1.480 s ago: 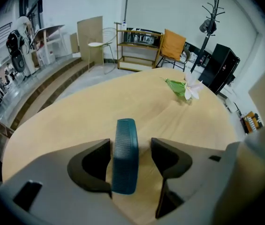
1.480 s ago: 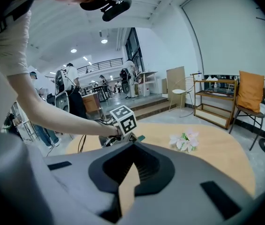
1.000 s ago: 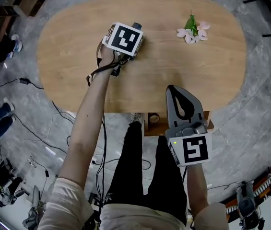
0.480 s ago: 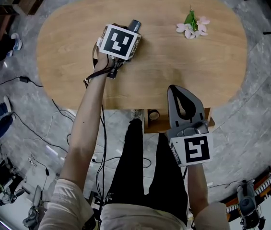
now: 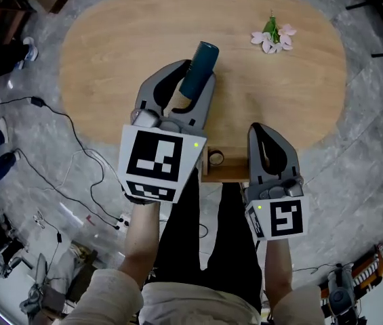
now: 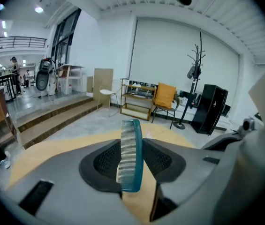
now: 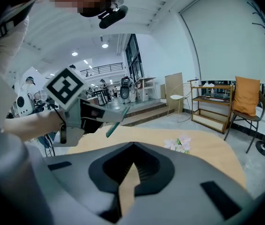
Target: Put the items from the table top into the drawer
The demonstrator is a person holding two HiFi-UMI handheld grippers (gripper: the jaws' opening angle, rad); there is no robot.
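My left gripper (image 5: 192,80) hangs above the oval wooden table (image 5: 110,53), shut on a teal comb (image 5: 198,69). In the left gripper view the comb (image 6: 131,153) stands upright, edge on, pinched between the black pads (image 6: 105,162). My right gripper (image 5: 259,128) is shut and empty at the table's near edge, beside a small open wooden drawer (image 5: 226,173). A round roll-like item (image 5: 215,158) lies in the drawer. A pink artificial flower (image 5: 272,36) lies on the far right of the table. The right gripper view shows the left gripper (image 7: 109,118) with its comb (image 7: 117,119), and the flower (image 7: 179,143).
Cables (image 5: 76,154) trail over the grey floor to the left of the table. My legs (image 5: 205,249) stand just under the drawer. In the left gripper view a chair (image 6: 164,97), shelving and a coat stand (image 6: 197,78) sit beyond the table's far side.
My left gripper has risen off the table with the comb and drawn back toward the near edge. The right gripper has shifted slightly.
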